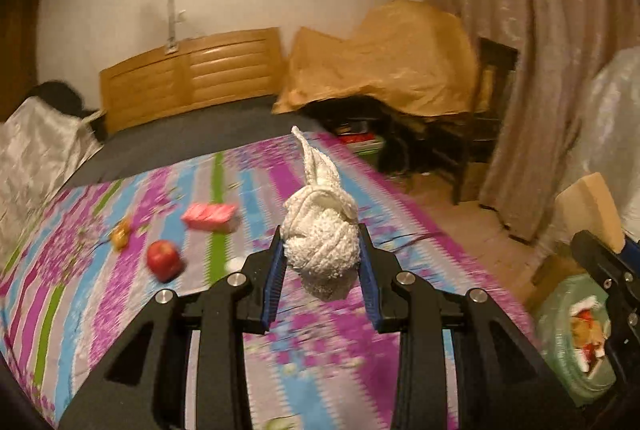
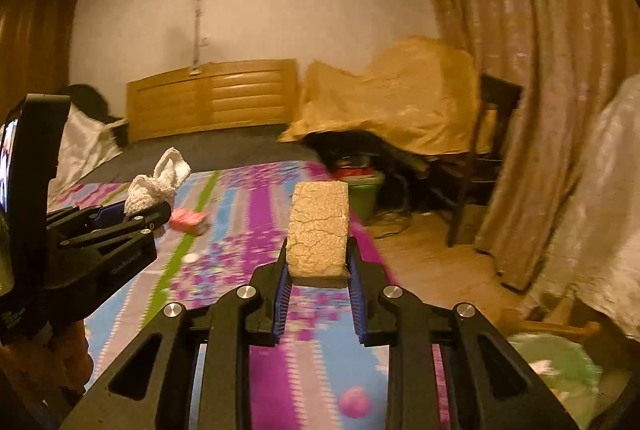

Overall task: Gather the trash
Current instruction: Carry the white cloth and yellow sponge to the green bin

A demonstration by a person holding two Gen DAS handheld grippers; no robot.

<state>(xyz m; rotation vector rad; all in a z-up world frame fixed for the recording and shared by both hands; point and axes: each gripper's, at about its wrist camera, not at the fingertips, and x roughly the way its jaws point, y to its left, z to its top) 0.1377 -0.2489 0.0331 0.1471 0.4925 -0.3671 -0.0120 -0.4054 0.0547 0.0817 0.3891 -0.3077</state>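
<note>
Left wrist view counts one knotted white cloth (image 1: 320, 246), one red apple (image 1: 163, 260), one pink packet (image 1: 211, 217) and one small orange wrapper (image 1: 121, 236). The left gripper (image 1: 322, 250) is raised above the bed, jaws clamped on the cloth. The right gripper (image 2: 318, 262), level beside it, grips one cracked tan sponge block (image 2: 318, 230). Below lies a purple-striped bedsheet (image 1: 120, 310); a green trash bag (image 1: 576, 342) sits on the floor to the right, curtains (image 2: 540, 69) behind.
</note>
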